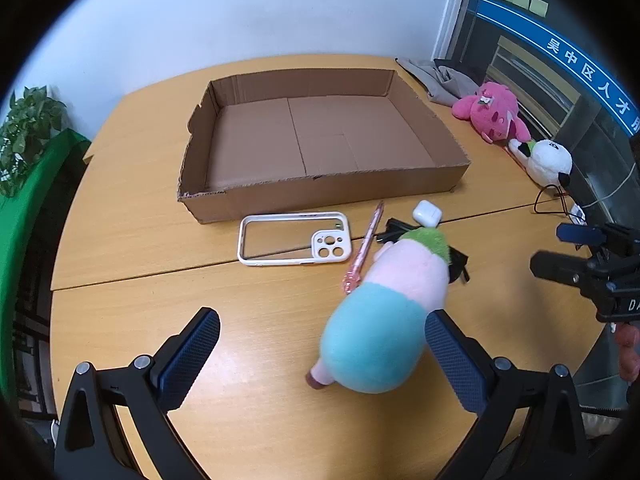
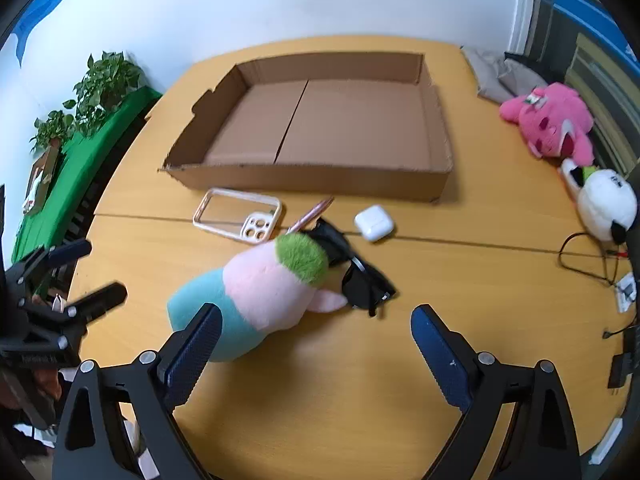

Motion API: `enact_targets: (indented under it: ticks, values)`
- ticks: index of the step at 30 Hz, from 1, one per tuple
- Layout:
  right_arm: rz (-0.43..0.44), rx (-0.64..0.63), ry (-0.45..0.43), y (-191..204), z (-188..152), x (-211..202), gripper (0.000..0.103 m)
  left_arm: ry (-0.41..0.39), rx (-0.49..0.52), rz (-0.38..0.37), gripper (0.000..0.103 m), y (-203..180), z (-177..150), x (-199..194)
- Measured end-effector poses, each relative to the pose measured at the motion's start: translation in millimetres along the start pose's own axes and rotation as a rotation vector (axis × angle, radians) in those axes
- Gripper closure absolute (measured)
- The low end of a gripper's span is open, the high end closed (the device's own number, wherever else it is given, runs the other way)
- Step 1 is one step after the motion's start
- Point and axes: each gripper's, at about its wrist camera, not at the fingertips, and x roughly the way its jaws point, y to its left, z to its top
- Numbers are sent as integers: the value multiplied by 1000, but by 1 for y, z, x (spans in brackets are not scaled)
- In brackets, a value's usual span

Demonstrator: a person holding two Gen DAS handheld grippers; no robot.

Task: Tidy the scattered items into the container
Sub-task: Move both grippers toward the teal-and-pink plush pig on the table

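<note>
An empty cardboard box (image 1: pixel 320 196) (image 2: pixel 312 180) sits at the back of the wooden table. In front of it lie a white phone case (image 1: pixel 330 246) (image 2: pixel 258 228), a pink pen (image 1: pixel 366 244) (image 2: pixel 312 214), a white earbud case (image 1: pixel 427 213) (image 2: pixel 374 222), black sunglasses (image 2: pixel 360 280) and a pink-and-teal plush (image 1: pixel 380 320) (image 2: pixel 264 292) with a green tuft. My left gripper (image 1: pixel 324 340) hangs open above the table, with the plush below by its right finger. My right gripper (image 2: pixel 318 340) is open and holds nothing, and the plush lies past its left finger.
A pink plush (image 1: pixel 492 112), a panda plush (image 1: pixel 550 160) and grey cloth (image 1: pixel 440 80) line the table's right edge. Cables (image 2: pixel 592 256) trail at the right. Potted plants (image 2: pixel 104 84) stand on a green ledge to the left.
</note>
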Motion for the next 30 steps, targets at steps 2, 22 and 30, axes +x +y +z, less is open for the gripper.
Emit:
enact_targets:
  ticks: [2,22,30]
  values:
    - [2,2,-7,-4,4,-9,6,0,-18,4,1,-11,4,-7]
    - [-31,-64,58,14,9,-15,5,2,-23,-67,1,-24,11,-11]
    - [-113,-9,80,37,15,-11,5,-23,51,-136,1,-2,19,-9]
